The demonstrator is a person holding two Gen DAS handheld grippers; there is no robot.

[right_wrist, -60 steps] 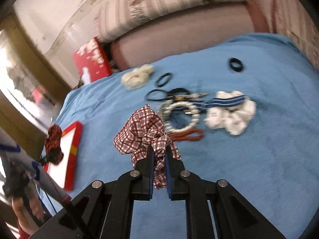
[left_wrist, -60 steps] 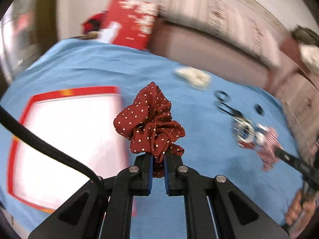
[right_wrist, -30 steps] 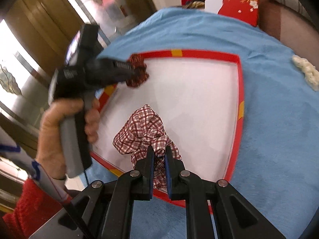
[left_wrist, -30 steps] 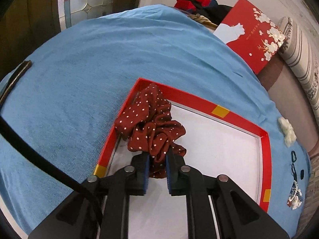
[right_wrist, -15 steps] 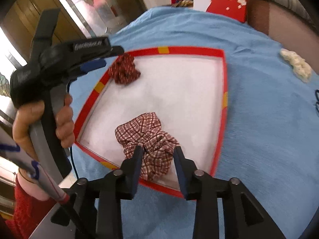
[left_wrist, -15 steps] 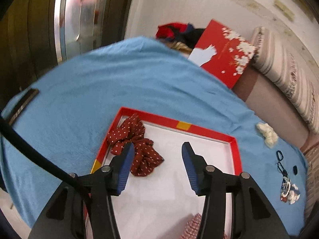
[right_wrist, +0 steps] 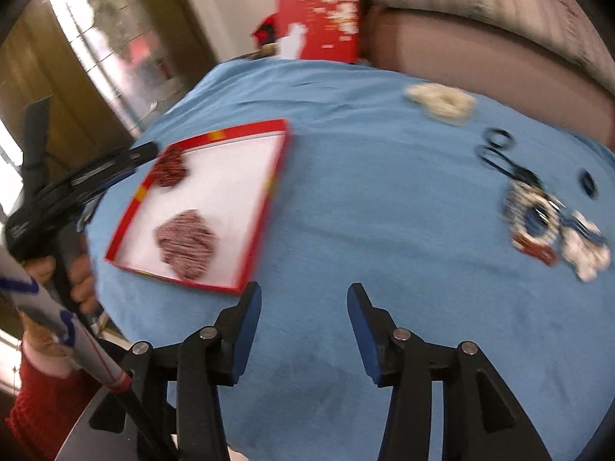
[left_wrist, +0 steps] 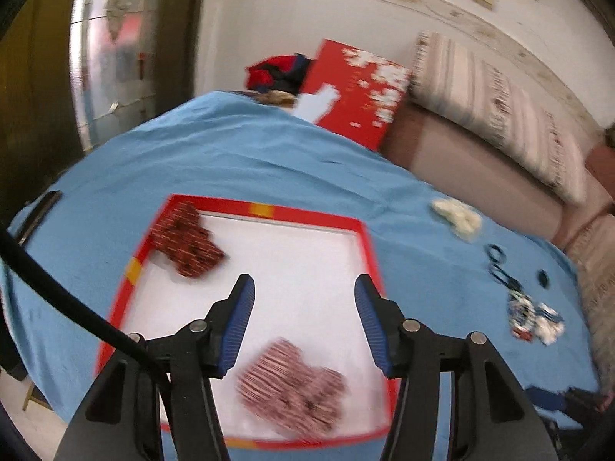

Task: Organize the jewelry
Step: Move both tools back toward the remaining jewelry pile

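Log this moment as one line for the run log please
left hand-held gripper: opening, empty | right hand-held gripper: opening, empty | dotted scrunchie, plaid scrunchie: in red tray | jewelry pile: outside

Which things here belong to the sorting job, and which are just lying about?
Job:
red tray
dotted scrunchie
plaid scrunchie
cream scrunchie
bracelet pile
black hair ties

Lying about:
red box
striped cushion
clothes heap

Your left gripper (left_wrist: 304,324) is opening with nothing in it, above the red-edged white tray (left_wrist: 315,215) holding two red scrunchies (left_wrist: 184,239).
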